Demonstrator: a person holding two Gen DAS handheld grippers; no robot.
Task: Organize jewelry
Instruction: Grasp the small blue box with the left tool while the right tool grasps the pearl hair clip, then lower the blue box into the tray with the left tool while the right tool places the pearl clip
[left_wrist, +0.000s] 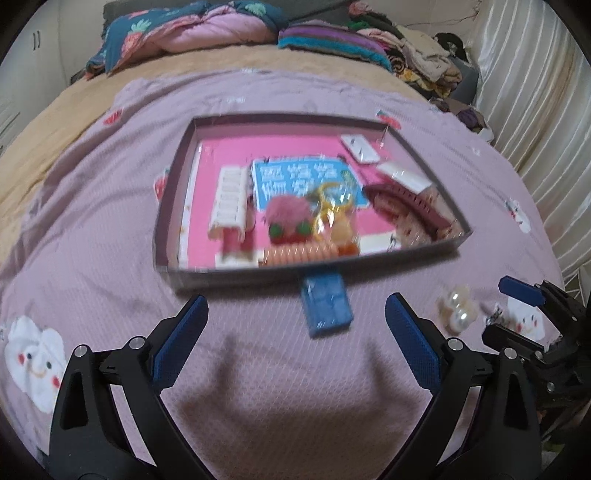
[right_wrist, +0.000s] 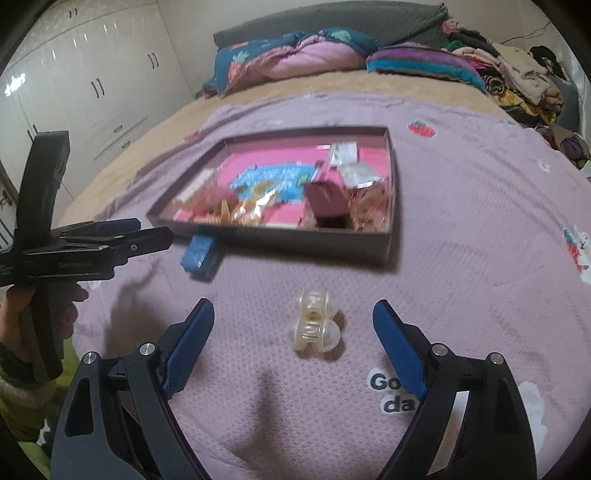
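A shallow dark-walled tray (left_wrist: 177, 206) (right_wrist: 388, 236) with a pink floor lies on the lilac bedspread and holds several hair accessories and small cards. A small blue box (left_wrist: 325, 302) (right_wrist: 199, 253) lies on the spread just in front of the tray's near wall. My left gripper (left_wrist: 295, 310) hangs open over the spread, the blue box just beyond its fingertips and nothing between them. A pearly cream hair claw (right_wrist: 314, 325) (left_wrist: 456, 308) lies on the spread. My right gripper (right_wrist: 293, 314) is open, and the claw lies between its fingertips untouched.
A folded quilt (left_wrist: 192, 33) and a pile of clothes (left_wrist: 424, 55) lie at the head of the bed. White wardrobes (right_wrist: 85, 81) stand to the left, a pale curtain (left_wrist: 535, 110) to the right. A hand (right_wrist: 22, 317) holds the left gripper's handle.
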